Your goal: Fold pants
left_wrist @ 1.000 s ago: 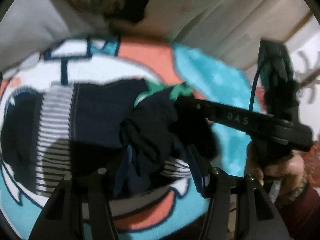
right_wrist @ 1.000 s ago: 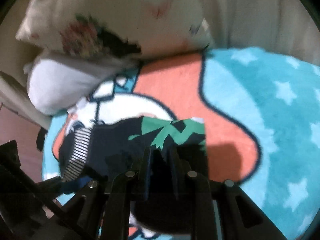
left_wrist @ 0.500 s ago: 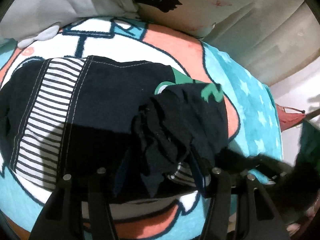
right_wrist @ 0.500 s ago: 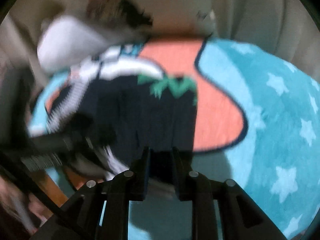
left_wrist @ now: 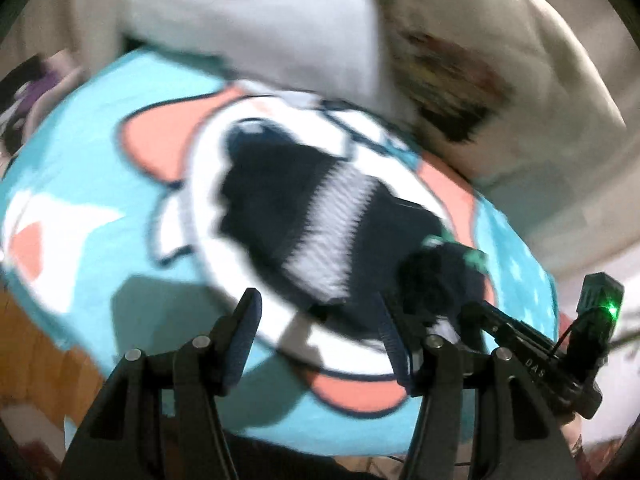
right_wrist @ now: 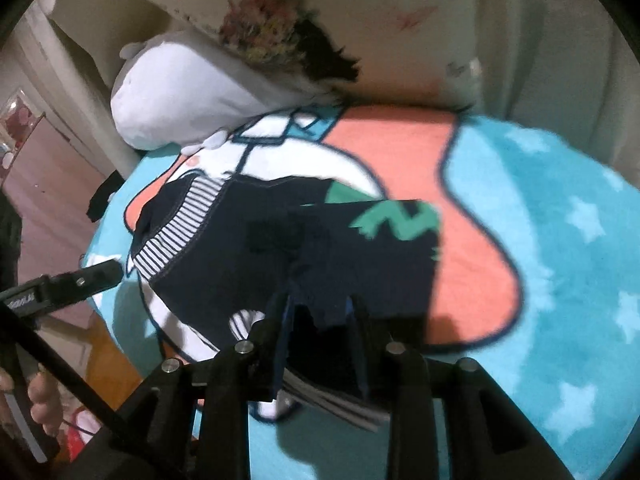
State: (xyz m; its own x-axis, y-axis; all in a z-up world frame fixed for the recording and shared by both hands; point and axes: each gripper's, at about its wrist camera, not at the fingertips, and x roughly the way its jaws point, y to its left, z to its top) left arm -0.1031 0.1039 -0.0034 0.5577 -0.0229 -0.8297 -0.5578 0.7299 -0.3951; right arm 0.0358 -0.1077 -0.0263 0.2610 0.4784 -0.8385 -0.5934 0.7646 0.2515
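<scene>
Navy pants (right_wrist: 240, 248) with white striped side panels and a green print lie folded over on the teal cartoon blanket (right_wrist: 560, 240). My right gripper (right_wrist: 318, 308) hangs over their near edge. Its jaws are opening, and a bunched dark fold still sits loosely between the fingers. In the blurred left wrist view the pants (left_wrist: 280, 208) lie beyond my left gripper (left_wrist: 316, 298), which is open with nothing between its fingers. One of the right gripper's fingers (left_wrist: 516, 344) reaches in from the right to the dark bunch.
A white plush cushion (right_wrist: 172, 92) and a floral pillow (right_wrist: 320, 20) lean at the head of the blanket. A wooden surface (left_wrist: 32, 340) shows past the blanket's left edge. A person's hand (right_wrist: 40, 400) is at the lower left.
My left gripper let go of the dark bunched cloth it held and swung away to the left with a roll. The right gripper's jaws have spread wider around the fold.
</scene>
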